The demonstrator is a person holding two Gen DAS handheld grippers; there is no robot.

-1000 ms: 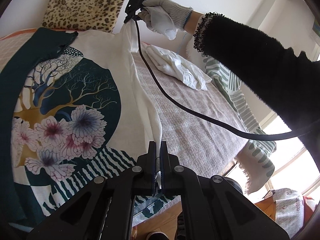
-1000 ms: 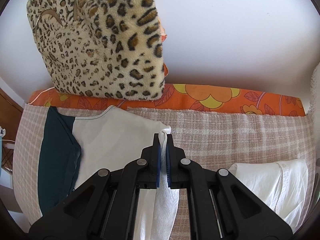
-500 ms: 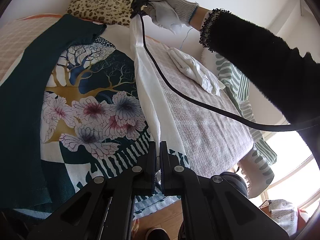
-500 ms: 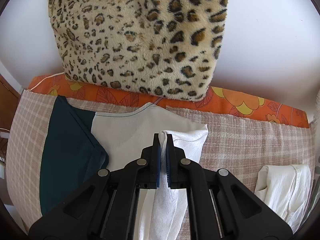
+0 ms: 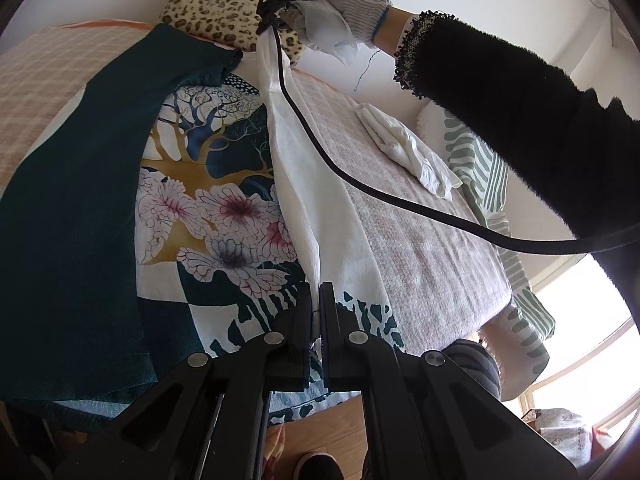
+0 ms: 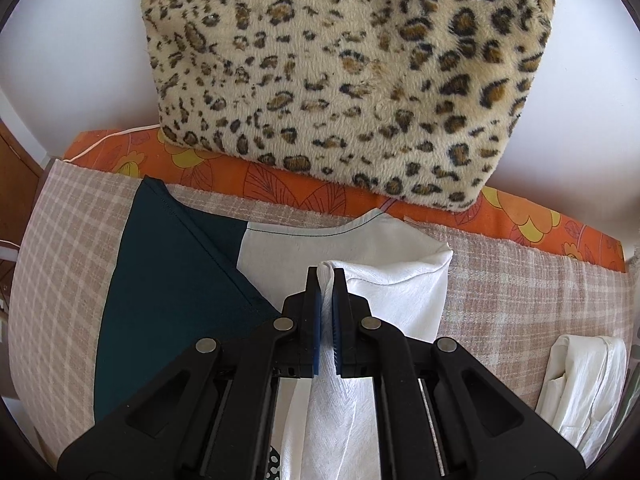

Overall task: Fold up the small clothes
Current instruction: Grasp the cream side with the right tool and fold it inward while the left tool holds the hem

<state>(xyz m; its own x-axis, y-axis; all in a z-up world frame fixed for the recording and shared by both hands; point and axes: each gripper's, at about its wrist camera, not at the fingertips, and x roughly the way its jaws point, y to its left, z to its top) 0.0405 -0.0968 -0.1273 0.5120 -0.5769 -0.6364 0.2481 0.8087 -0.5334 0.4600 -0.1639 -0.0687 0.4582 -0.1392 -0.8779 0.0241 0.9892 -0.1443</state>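
Note:
A printed top with flowers, a tree and dark green sides lies flat on the checked bed cover. Its white right edge is lifted into a taut fold over the print. My left gripper is shut on the hem end of that fold. My right gripper is shut on the shoulder end of the fold, near the neckline. In the left wrist view the right gripper shows at the far end, held by a gloved hand.
A leopard-print pillow leans on the wall at the head of the bed, above an orange flowered sheet. A crumpled white garment lies to the right; it also shows in the right wrist view. A black cable hangs across the bed.
Both grippers have carried the white edge leftward over the printed front, so the fold now covers more of the print. The right gripper has moved closer to the pillow.

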